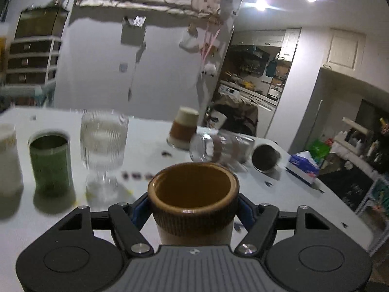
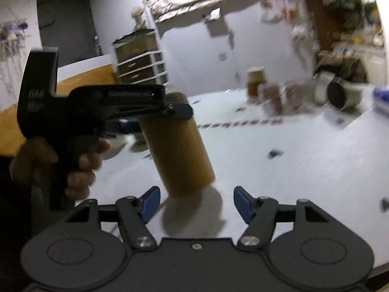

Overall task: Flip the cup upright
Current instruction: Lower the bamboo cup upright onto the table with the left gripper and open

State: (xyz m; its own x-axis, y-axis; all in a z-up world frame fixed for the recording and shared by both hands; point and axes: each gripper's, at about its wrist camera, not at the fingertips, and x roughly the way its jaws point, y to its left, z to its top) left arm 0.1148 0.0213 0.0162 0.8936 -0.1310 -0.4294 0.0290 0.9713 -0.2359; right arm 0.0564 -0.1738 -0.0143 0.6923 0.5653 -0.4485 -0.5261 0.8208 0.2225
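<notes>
Cup (image 1: 193,194) pinched in my left gripper (image 1: 193,209), blue pads (image 1: 138,210) pressed on both sides just under the ribbed brown band near its rim. Mouth faces up and away in the left wrist view, amber inside showing. From the right wrist view same cup (image 2: 178,150) is tan, tilted, base low and just over the white table (image 2: 279,170), shadow right beneath it; can't tell if the base touches. My left hand (image 2: 73,163) wraps the black handle of that gripper (image 2: 145,107), which grips the cup near its top.

My right gripper (image 2: 197,203) is spread wide, nothing between the blue pads (image 2: 150,200), cup base just ahead of them.

On the table in the left wrist view: green tumbler (image 1: 51,163) upright at left, white cup (image 1: 8,158) at the frame edge beside it, ribbed stemmed glass (image 1: 103,146) upright right of the tumbler. Further back a brown and cream cup (image 1: 182,127) stands mouth down, a clear glass (image 1: 218,148) lies on its side just in front of it, a dark-mouthed cup (image 1: 265,154) lies on its side to the right. Blue tissue box (image 1: 302,165) near the table's right edge. Small dark specks scattered on the tabletop, too blurred to identify. Both views motion-blurred
</notes>
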